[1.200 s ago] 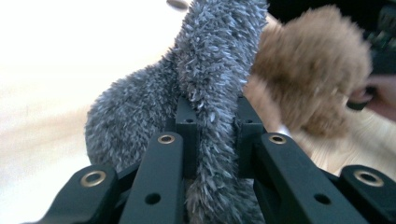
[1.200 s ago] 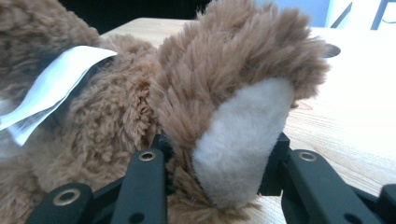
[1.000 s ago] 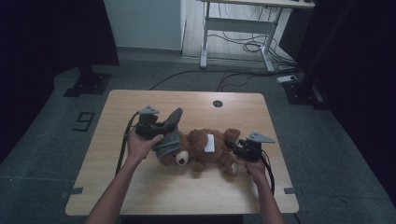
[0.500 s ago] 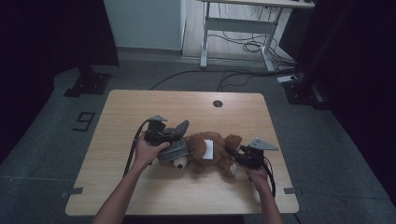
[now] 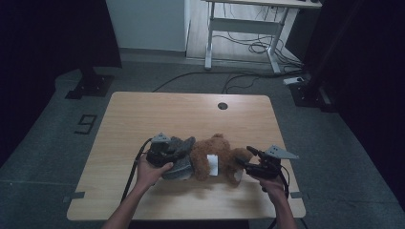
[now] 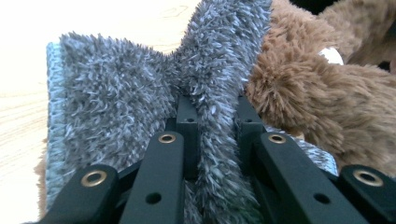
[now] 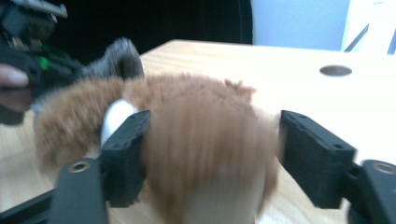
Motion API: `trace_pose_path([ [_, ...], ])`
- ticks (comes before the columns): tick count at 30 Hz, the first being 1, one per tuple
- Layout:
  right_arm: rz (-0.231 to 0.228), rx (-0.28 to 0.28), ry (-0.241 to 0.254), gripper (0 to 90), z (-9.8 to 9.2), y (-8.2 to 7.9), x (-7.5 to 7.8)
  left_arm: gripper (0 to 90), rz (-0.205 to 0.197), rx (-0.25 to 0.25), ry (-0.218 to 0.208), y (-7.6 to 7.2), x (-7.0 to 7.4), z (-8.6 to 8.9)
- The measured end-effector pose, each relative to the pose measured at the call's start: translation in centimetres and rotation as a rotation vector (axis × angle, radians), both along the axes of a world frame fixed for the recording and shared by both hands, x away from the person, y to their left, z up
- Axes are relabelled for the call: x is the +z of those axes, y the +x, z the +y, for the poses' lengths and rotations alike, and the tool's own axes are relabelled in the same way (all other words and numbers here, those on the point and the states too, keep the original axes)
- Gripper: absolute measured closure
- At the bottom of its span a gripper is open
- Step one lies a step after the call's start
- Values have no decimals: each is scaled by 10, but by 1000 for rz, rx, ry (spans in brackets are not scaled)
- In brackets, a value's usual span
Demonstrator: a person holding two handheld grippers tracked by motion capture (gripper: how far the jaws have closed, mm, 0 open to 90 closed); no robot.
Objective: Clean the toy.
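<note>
Left gripper [image 5: 165,155], at nine o'clock of the plush bear [image 5: 217,155], is clenched on a fold of the grey fuzzy cloth [image 6: 140,107]; its own view shows the pile squeezed between the two black jaws. Compared with a second ago, this hand has come down, so the cloth that was held raised above the table [image 5: 143,114] now rests against the bear's head end.

Right gripper [image 5: 253,164], at three o'clock of the bear, has just been opening: in its own view the jaws stand wide on either side of a brown plush limb [image 7: 205,140], the right pad clearly off the fur; the blur makes contact on the left pad uncertain, so the limb is probably released.

The bear lies on its side near the table's front edge, at six o'clock of the cable hole [image 5: 222,106]. Dressing the head appears to be the step in hand, with the bear no longer pinned.
</note>
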State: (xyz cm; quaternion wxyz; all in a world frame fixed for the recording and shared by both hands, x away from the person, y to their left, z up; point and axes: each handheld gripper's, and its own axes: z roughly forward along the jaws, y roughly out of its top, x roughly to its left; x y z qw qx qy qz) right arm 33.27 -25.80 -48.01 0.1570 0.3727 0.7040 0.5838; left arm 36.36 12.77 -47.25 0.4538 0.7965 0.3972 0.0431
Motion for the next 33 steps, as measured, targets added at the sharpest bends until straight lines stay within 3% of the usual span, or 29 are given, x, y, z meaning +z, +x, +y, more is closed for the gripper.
trace_pose_path([
  [3,3,4,-4,215,3,2,12,773,-20,-4,3,-8,-2,-2],
  [5,31,43,-28,211,9,7,13,773,-41,-7,14,-15,-3,-3],
  [13,172,205,-102,180,46,25,-20,774,-51,-27,-8,-29,-7,1],
  [17,187,223,-120,208,56,27,-28,773,-65,-15,-14,-32,-8,2],
  [18,198,210,-105,327,56,27,-32,773,-78,-8,-14,-33,-9,0],
  [22,182,171,-106,487,57,27,-34,773,-109,9,-16,-29,-6,-3],
  [26,132,80,-117,562,60,31,-33,773,-132,28,-1,-15,2,-8],
  [30,91,0,-107,594,61,48,-33,775,-161,63,19,8,8,-17],
  [31,78,-22,-107,598,61,55,-33,775,-161,63,19,8,8,-17],
  [33,66,-55,-113,605,61,62,-32,774,-154,78,24,27,8,-23],
])
